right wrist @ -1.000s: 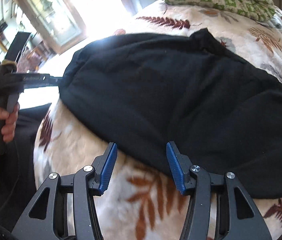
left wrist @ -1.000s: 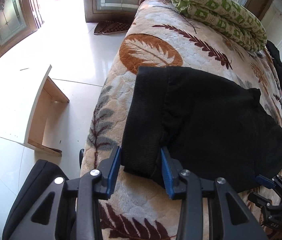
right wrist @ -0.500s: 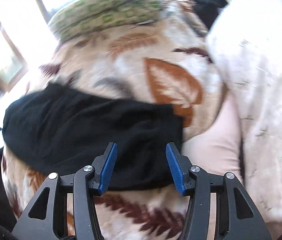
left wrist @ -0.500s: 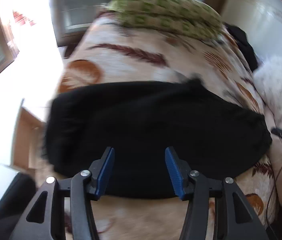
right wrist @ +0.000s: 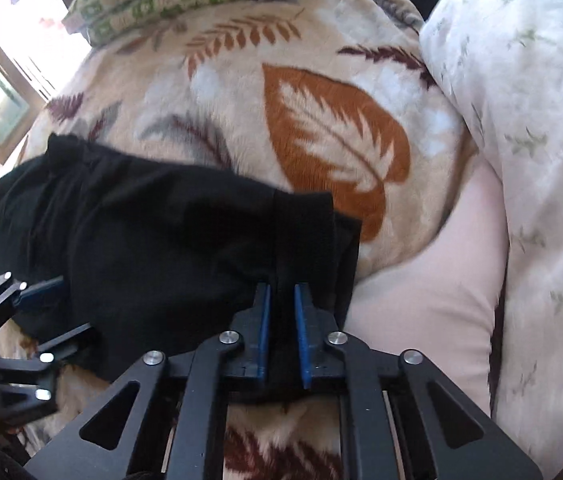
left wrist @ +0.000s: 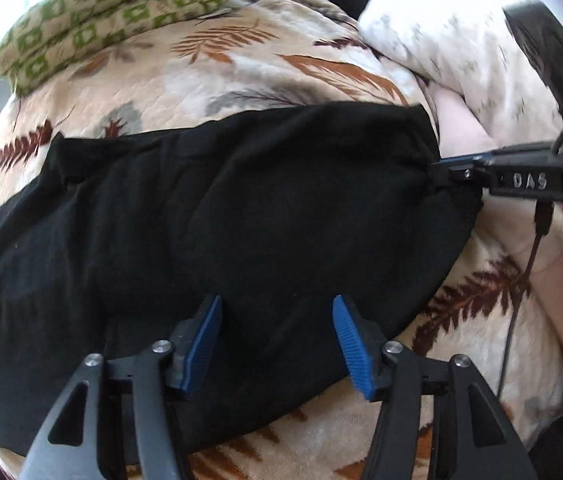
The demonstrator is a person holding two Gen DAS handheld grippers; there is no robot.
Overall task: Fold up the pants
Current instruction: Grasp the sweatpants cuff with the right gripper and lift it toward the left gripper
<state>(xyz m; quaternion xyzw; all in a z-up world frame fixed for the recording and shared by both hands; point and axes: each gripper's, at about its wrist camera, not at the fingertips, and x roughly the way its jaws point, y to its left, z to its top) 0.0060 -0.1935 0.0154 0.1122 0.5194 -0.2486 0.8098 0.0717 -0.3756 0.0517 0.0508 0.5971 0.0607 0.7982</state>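
White duvet [right wrist: 521,140] crowds blanket [right wrist: 241,92] beside pants [right wrist: 153,240].

The pants [left wrist: 209,216] are matt black knit cloth, soft and slightly ribbed at the hem. The bed cover [right wrist: 241,92] is plush, fleecy fabric printed with leaves. The folded quilt [left wrist: 113,4] looks like stitched cotton. The left tongs [left wrist: 277,344] and right tongs [right wrist: 281,332] are matt black plastic with ridged blue rubbery pads [left wrist: 351,348] and shiny metal rivets.
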